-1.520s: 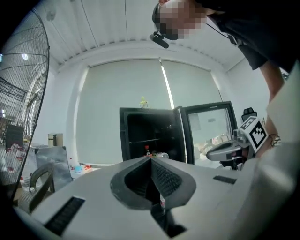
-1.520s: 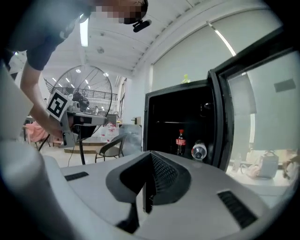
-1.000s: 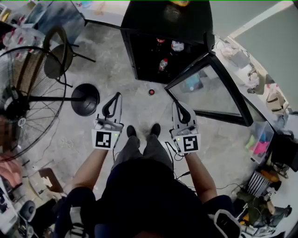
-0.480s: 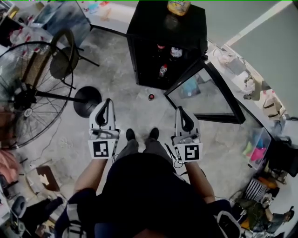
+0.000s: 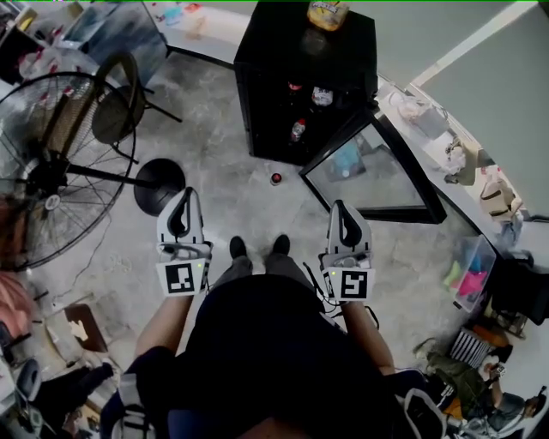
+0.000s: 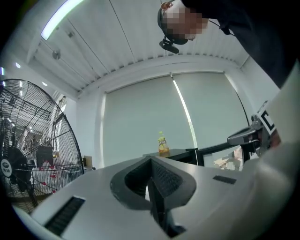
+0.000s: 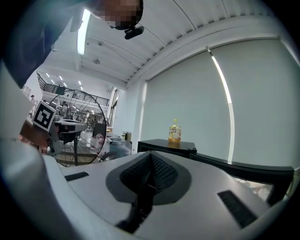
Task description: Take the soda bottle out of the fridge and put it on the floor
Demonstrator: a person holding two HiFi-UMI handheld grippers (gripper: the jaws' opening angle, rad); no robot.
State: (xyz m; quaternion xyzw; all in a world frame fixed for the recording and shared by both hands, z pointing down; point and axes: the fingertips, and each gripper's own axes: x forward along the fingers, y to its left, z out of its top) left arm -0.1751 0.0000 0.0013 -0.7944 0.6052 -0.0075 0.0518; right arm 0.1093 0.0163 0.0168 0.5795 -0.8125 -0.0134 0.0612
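The room had a bare concrete floor [image 5: 225, 163], grey and scuffed, with clutter along its left and right edges. At the far side stood a black fridge [image 5: 257, 51] with its glass door [image 5: 377, 167] swung open to the right. Inside it we made out the soda bottle [image 5: 298, 130] upright on a lower shelf, with two more bottles [image 5: 322, 96] on the shelf above; they were too small for us to read any labels. On the fridge's top stood a yellow bottle [image 5: 328, 13], upright.

On the floor just in front of the fridge lay a small red object [image 5: 275, 178], too small for us to name. To the left stood a large floor fan [image 5: 51, 171] on its round black base [image 5: 159, 184], and beyond that a dark chair [image 5: 120, 94].

Nearer, we saw the person's shoes [image 5: 257, 246] side by side on the concrete, well apart from the fridge. The left gripper [image 5: 184, 199] was held left of them and the right gripper [image 5: 340, 210] to their right, both pointing toward the fridge and both off the floor. Each gripper's own view showed its jaws pressed together with nothing between them.
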